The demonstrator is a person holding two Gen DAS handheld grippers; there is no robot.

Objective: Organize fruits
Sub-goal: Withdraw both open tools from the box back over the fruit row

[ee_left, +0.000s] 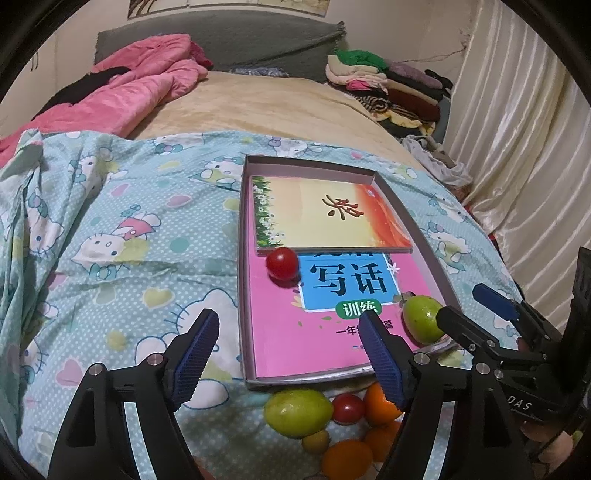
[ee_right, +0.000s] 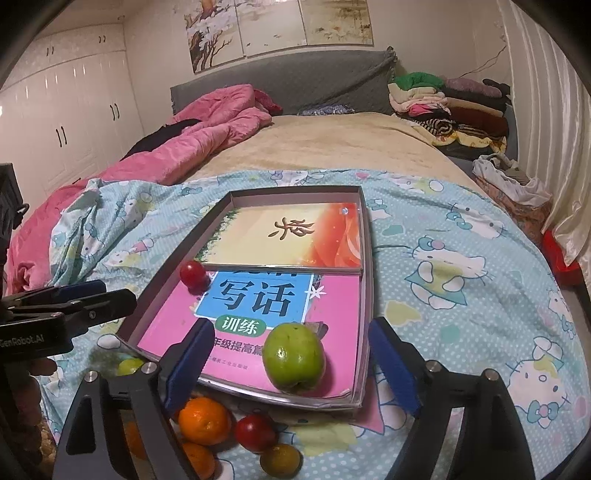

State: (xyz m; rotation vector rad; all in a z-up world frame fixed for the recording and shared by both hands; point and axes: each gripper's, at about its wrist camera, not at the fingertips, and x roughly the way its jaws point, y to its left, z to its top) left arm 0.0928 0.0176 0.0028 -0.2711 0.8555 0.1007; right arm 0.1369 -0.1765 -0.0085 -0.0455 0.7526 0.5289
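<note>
Glossy paper book in cardboard tray on cotton sheet.

We see a bed with a grey headboard, a beige sheet, a pink quilt bunched on its left side and a blue cartoon-cat cover across the near end. White wardrobes fill the left wall, painted panels hang above the headboard, and folded clothes are stacked beside cream curtains on the right.
</note>
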